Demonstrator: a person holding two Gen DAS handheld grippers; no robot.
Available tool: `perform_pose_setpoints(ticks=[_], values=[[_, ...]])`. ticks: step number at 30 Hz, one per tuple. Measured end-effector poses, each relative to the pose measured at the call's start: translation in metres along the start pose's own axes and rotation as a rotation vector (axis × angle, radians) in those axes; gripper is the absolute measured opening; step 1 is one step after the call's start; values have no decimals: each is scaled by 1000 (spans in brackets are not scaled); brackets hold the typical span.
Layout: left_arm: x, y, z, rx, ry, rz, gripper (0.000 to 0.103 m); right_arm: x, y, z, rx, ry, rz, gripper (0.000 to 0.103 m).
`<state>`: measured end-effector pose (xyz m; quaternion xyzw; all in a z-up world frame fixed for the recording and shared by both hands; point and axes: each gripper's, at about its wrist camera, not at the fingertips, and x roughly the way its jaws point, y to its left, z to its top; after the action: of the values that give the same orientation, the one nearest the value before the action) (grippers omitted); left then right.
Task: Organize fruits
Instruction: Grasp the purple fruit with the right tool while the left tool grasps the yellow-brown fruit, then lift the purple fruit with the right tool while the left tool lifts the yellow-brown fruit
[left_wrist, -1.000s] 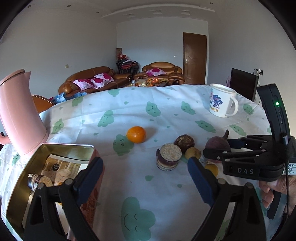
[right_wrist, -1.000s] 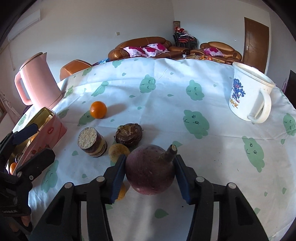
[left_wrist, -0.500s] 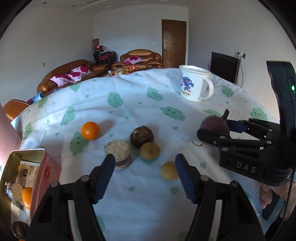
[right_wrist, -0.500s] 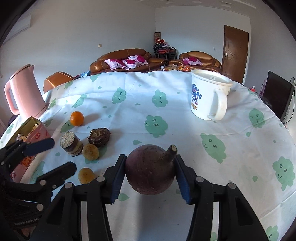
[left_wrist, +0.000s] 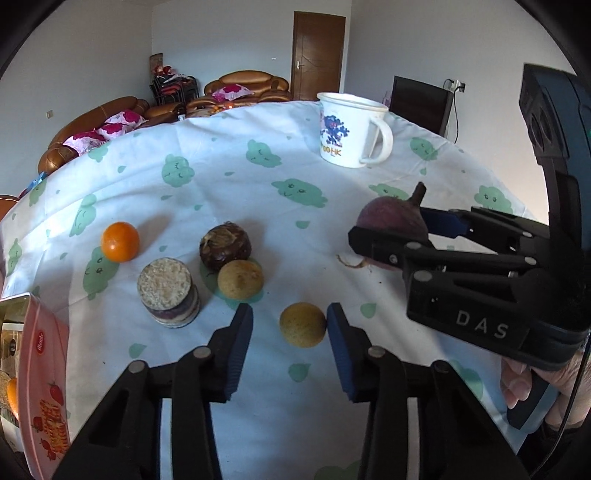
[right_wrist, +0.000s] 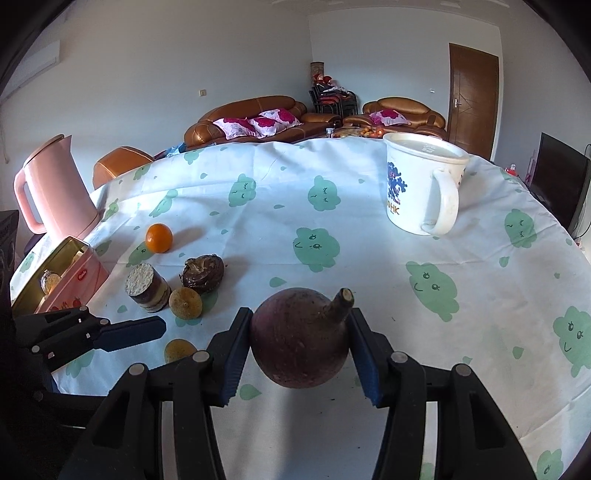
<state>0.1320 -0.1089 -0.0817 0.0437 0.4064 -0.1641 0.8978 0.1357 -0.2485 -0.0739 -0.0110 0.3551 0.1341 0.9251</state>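
Sitting low in the middle of my left wrist frame, the small yellow fruit (left_wrist: 303, 324) lies on the worktop (left_wrist: 332, 177) between my left claw (left_wrist: 290, 325) pads, which stand apart; it is off-centre, just beside or touching the right pad (left_wrist: 341, 341). I judge closing should catch it. My right claw (right_wrist: 301, 338), at frame right, is clamped on the purple fruit (right_wrist: 299, 338).

Plain pale walls (right_wrist: 184, 74) all round, daylight bright on them. Brown leather sofas (right_wrist: 251, 118) along the far side, pink floral cushions (right_wrist: 258, 123) on top. Dark wooden door (right_wrist: 472, 99) closed at the right. Black screen (left_wrist: 421, 99) beside it, stacked chairs (right_wrist: 332, 98) in the corner.
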Motion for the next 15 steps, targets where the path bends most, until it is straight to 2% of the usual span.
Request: perform_pose_setpoints(ticks=[2, 4, 15], values=[[5, -2, 0, 9, 25, -11, 30, 0, 0, 0, 2, -1, -3, 53], [7, -4, 0, 18, 36, -21, 26, 1, 0, 0, 2, 1, -4, 53], [-7, 6, -1, -37, -31, -12, 26, -1, 3, 0, -11, -17, 23, 53]])
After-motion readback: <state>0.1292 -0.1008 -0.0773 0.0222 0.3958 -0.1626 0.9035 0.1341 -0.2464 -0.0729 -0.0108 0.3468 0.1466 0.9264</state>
